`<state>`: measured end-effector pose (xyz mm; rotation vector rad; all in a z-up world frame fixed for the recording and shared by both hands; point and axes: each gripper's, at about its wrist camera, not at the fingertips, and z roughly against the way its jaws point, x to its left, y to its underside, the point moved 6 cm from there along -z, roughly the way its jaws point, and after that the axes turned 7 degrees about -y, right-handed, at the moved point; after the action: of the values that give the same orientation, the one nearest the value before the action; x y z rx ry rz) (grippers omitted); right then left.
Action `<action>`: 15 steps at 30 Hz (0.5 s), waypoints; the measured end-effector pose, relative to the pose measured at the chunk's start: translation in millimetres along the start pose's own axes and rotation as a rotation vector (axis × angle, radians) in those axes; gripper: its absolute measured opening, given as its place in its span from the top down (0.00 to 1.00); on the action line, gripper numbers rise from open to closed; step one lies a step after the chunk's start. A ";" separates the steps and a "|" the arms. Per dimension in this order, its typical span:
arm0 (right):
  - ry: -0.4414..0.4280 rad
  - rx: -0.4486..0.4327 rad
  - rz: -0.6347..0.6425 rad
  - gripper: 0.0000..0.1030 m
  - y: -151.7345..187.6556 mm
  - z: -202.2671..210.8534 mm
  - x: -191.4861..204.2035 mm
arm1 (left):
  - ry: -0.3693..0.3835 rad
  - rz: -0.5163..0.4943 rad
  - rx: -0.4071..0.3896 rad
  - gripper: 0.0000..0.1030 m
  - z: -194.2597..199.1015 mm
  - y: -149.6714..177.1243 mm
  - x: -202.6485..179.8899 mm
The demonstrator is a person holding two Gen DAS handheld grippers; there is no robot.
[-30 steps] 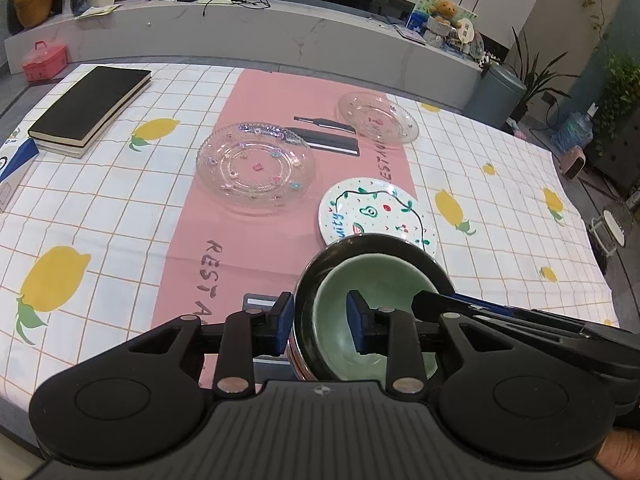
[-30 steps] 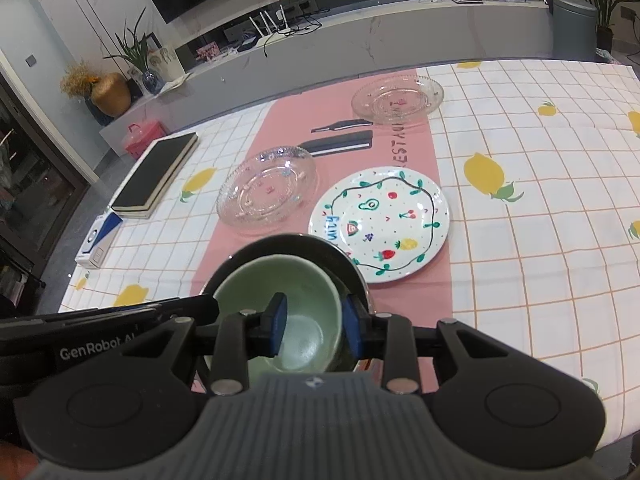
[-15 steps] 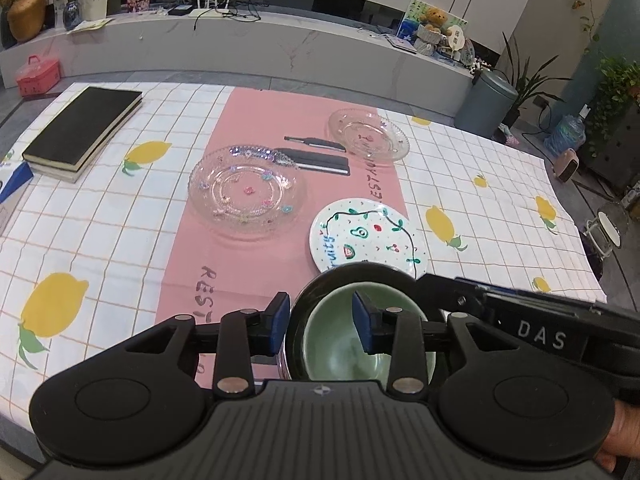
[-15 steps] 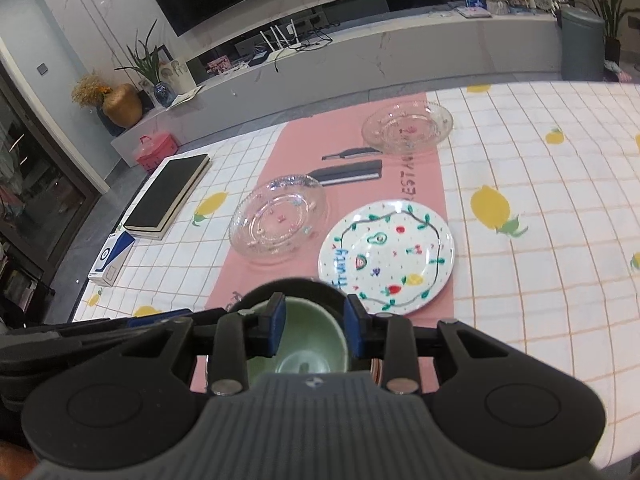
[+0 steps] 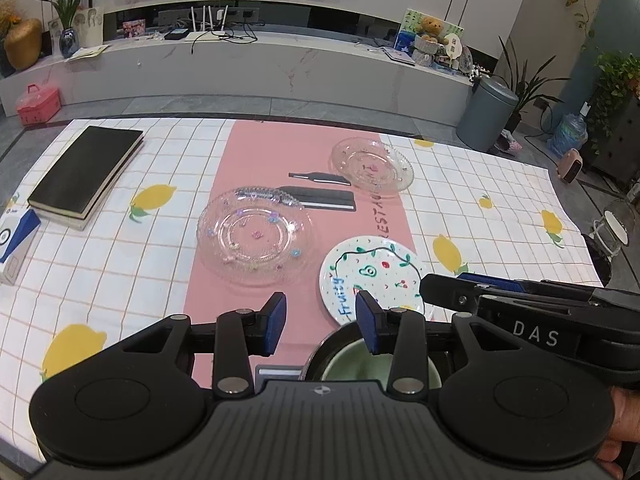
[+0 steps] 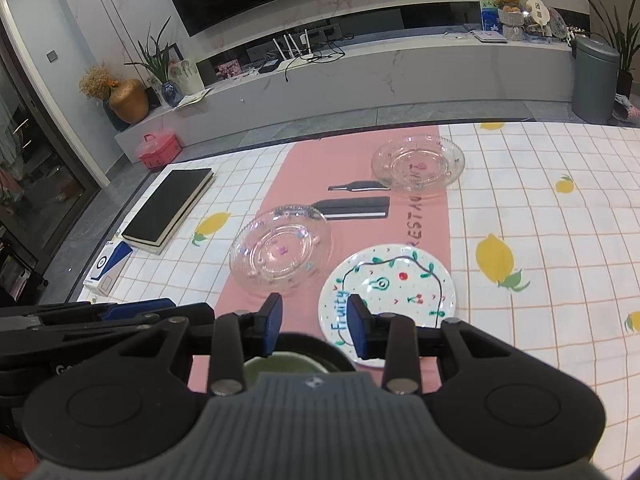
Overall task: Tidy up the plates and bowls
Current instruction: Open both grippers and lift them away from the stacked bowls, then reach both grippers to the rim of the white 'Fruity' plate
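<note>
A green bowl (image 5: 360, 364) sits nested in a dark bowl (image 5: 320, 356) on the pink runner at the near table edge, mostly hidden under both grippers. My left gripper (image 5: 320, 322) hangs above its left rim; its jaws are opening, with only runner showing between the pads. My right gripper (image 6: 314, 326) is above the bowls' right rim (image 6: 316, 344), jaws opening slightly, gripping nothing. Beyond lie a white painted plate (image 5: 376, 276), a large clear glass plate (image 5: 256, 240) and a small glass plate (image 5: 372, 166).
A black book (image 5: 86, 172) and a blue-and-white box (image 5: 14, 240) lie at the left edge. A black case and a pen (image 5: 320, 200) rest on the runner between the glass plates. Lemon-print cloth covers the table; a glass pot (image 5: 616, 232) stands off its right side.
Both grippers have lifted and drawn back from the nested bowls. The left jaws have widened and no longer straddle the dark bowl's rim. The bowls stayed on the table.
</note>
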<state>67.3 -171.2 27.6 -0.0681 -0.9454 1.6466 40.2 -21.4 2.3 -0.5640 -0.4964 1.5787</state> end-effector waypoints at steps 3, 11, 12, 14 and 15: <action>0.001 0.004 0.005 0.66 -1.9 -2.0 -0.9 | 0.005 -0.008 0.006 0.55 -3.6 -3.0 -3.9; 0.003 0.002 -0.007 0.65 -14.1 -7.3 -8.2 | 0.008 -0.048 0.002 0.52 -12.5 -22.2 -10.6; 0.004 0.002 -0.012 0.65 -16.9 -8.8 -10.0 | 0.002 -0.052 0.000 0.50 -15.3 -26.4 -10.3; 0.005 0.001 -0.017 0.64 -23.6 -13.0 -13.3 | -0.010 -0.060 -0.004 0.49 -22.9 -36.0 -10.1; 0.007 0.001 -0.018 0.63 -27.3 -15.7 -14.9 | -0.011 -0.059 -0.003 0.48 -27.0 -39.9 -9.7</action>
<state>101.9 -175.4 27.2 -0.0648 -0.9374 1.6291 88.7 -28.2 6.5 -0.5391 -0.5192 1.5262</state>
